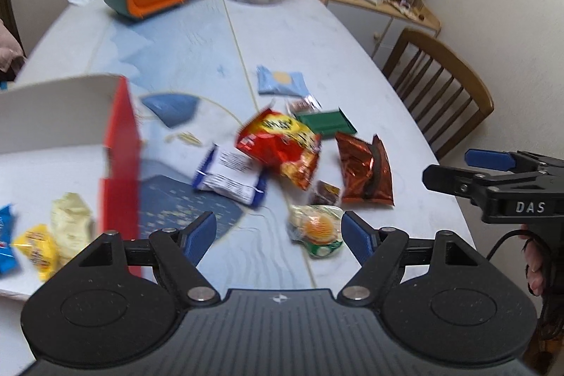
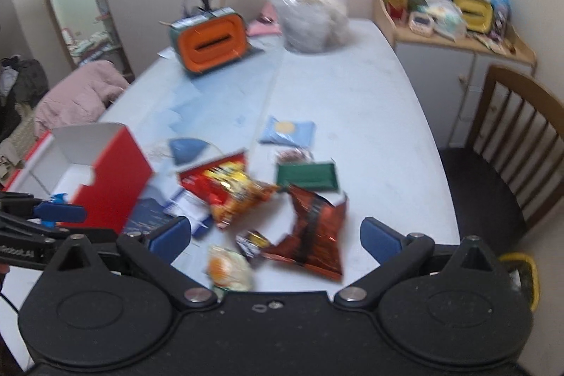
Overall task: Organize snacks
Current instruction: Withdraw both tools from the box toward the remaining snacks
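We hold the left gripper point(image 1: 278, 236) and the right gripper point(image 2: 275, 240) with jaws spread and empty above the loose snacks, since a wide gap suits the puffy packets: the copper-brown bag point(image 2: 312, 235), the red and yellow chip bag point(image 1: 282, 148) and the small clear packet point(image 1: 315, 229) nearest us. The red box point(image 1: 120, 161) stands open to the left with a few packets point(image 1: 53, 235) already inside, so it looks like the destination. The snacks overlap in a heap, the box's red wall stands between heap and interior, and the orange tissue holder point(image 2: 211, 41) and plastic bag point(image 2: 310, 16) sit well apart at the table's point(image 2: 370, 115) far end.

Motion blur — snack labels unreadable; red box point(image 1: 120, 164) cut off left.
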The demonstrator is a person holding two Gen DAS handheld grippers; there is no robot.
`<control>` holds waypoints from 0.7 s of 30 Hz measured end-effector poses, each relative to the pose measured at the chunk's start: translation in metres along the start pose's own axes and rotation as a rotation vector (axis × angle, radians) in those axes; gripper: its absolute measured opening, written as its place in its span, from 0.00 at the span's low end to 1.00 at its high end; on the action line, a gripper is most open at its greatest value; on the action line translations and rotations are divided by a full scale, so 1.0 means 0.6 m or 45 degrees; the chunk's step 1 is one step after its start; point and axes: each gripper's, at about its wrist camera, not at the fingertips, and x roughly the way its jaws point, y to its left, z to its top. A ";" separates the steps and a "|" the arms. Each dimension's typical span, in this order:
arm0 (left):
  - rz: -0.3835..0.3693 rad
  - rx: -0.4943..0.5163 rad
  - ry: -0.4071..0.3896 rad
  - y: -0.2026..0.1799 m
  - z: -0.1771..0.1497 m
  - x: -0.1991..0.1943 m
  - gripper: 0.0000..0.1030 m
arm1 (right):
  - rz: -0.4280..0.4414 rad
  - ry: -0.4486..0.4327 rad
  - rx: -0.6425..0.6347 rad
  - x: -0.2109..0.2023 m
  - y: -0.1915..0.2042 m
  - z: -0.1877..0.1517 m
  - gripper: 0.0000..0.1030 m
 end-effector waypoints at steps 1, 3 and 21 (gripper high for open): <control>-0.003 0.009 0.020 -0.007 0.001 0.013 0.76 | -0.003 0.016 0.013 0.009 -0.011 -0.001 1.00; -0.010 0.030 0.069 -0.020 0.002 0.040 0.76 | -0.007 0.050 0.041 0.028 -0.032 -0.004 0.99; -0.055 0.012 0.276 -0.074 -0.002 0.188 0.75 | 0.051 0.225 0.071 0.166 -0.089 0.000 0.97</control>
